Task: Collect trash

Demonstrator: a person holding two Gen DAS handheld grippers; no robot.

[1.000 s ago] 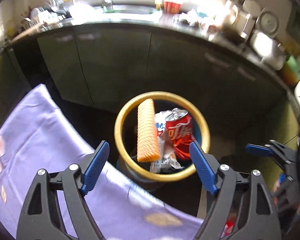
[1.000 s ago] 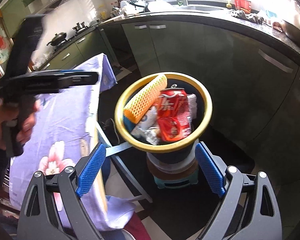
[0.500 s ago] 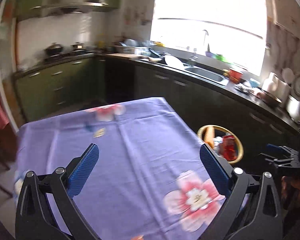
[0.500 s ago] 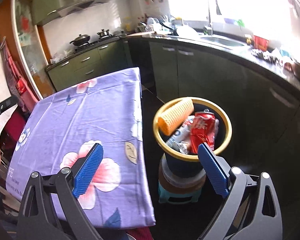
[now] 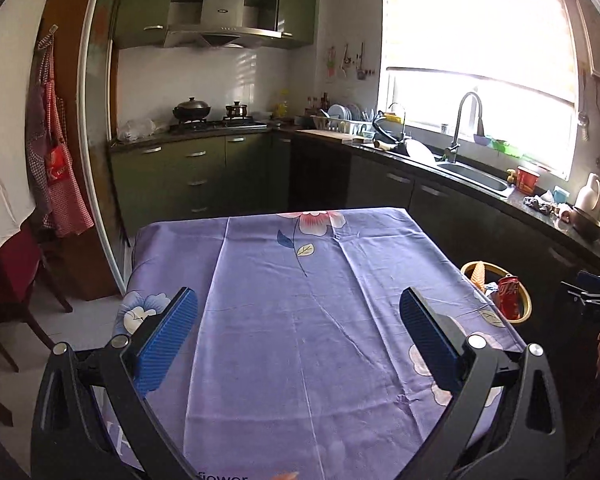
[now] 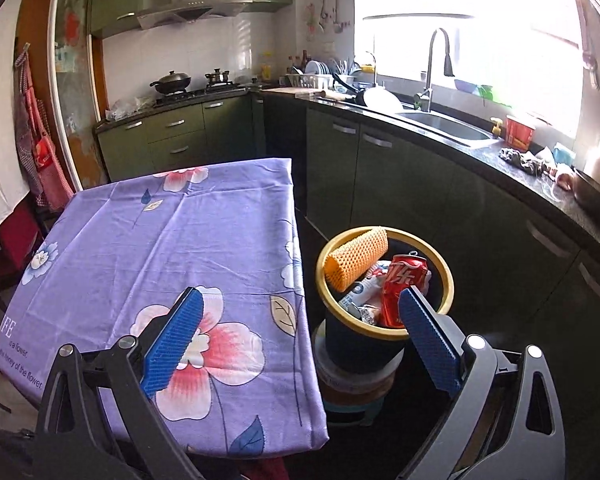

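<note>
So a second ago both claws were hanging right over the trash bin point(image 6: 384, 332); now the left gripper point(image 5: 298, 334) has swung away and looks across the purple flowered tablecloth point(image 5: 300, 280), with the bin off at its right edge, beside the table. Its jaws were a bit narrower before, and now they're spread wide with nothing between them.

The right gripper point(image 6: 300, 334) has pulled back and up too, so the bin sits lower right between table and dark cabinets point(image 6: 420, 172). Its jaws are opening, nothing in them.

All the trash is in the bin: the orange ridged roll point(image 6: 356, 258) lies tilted against the yellow rim, long axis running from lower left up to the right. The red can point(image 6: 400, 288) leans beside it, top end pointing up and away, with white wrappers point(image 6: 360, 294) wedged between and under them.
</note>
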